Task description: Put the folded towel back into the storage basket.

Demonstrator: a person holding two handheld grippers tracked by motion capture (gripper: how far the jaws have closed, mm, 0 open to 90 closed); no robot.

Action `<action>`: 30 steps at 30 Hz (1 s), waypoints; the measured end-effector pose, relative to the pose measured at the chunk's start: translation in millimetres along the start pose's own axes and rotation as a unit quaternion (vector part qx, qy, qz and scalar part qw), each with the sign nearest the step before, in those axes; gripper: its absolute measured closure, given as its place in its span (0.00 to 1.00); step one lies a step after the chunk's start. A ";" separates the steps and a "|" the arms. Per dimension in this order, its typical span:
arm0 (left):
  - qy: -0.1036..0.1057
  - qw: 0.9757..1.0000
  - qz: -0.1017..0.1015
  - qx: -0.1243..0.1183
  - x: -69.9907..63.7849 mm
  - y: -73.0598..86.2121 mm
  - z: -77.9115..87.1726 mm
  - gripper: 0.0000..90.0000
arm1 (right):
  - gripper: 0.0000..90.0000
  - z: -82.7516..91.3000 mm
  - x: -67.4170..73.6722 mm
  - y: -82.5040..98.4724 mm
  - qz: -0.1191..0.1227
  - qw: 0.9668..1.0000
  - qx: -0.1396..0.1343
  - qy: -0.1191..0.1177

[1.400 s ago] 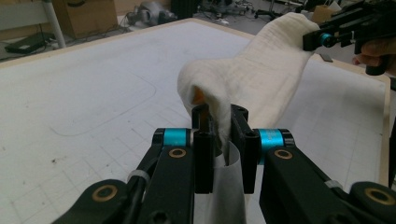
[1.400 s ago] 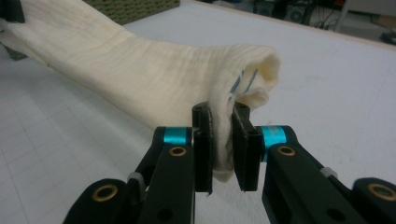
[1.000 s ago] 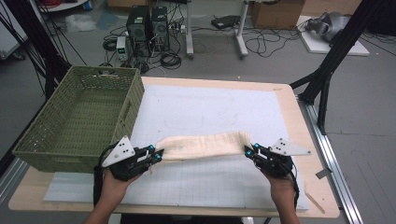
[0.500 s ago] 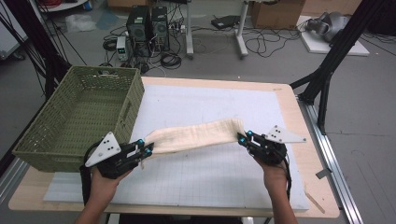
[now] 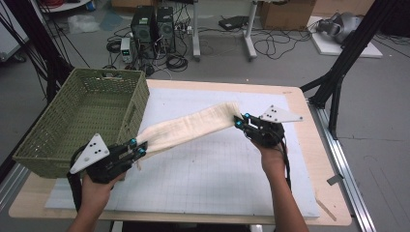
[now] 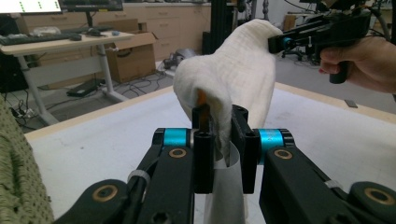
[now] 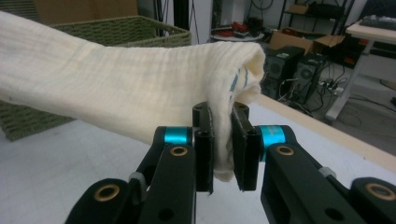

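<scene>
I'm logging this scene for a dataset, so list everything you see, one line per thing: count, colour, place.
cloth: one, cream, stretched above the table between both grippers
basket: one, green wicker, at the table's left edge
mat: one, white gridded, covering the tabletop
table: one, light wood, centre of the high view
computer towers: two, black, on the floor beyond the table
cardboard box: one, brown, on the floor at the back
left gripper: one, black with blue accents, shut on the cloth's near end
right gripper: one, black with blue accents, shut on the cloth's far end
hands: two, each holding a gripper
</scene>
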State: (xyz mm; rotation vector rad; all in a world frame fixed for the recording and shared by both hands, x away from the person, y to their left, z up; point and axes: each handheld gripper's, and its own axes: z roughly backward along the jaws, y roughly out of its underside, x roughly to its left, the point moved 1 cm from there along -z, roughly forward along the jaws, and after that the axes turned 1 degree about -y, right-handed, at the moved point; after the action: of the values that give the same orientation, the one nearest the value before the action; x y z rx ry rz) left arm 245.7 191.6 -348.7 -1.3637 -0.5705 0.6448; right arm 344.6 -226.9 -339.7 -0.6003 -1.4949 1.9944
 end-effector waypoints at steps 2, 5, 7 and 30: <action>-0.006 1.000 -0.001 -0.003 1.8 -2.0 3.4 0.90 | 0.90 -6.9 -0.3 -6.7 0.003 1.000 -0.005 0.000; -0.013 1.000 0.000 -0.009 4.4 -4.0 8.3 0.90 | 0.90 -17.3 0.1 -17.2 0.009 1.000 -0.005 -0.002; -0.017 1.000 0.001 -0.012 5.7 -4.9 11.2 0.90 | 0.90 -24.0 0.4 -24.3 0.013 1.000 -0.006 -0.001; -0.070 0.997 0.005 -0.041 22.0 -15.2 43.0 0.90 | 0.90 -99.1 14.0 -89.3 0.038 0.999 -0.012 -0.002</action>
State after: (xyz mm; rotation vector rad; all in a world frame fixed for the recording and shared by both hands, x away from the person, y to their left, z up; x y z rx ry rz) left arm 232.2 235.9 -328.2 -1.4057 -0.7093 0.7360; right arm 414.6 -128.5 -281.3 -0.6725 -1.5218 2.0372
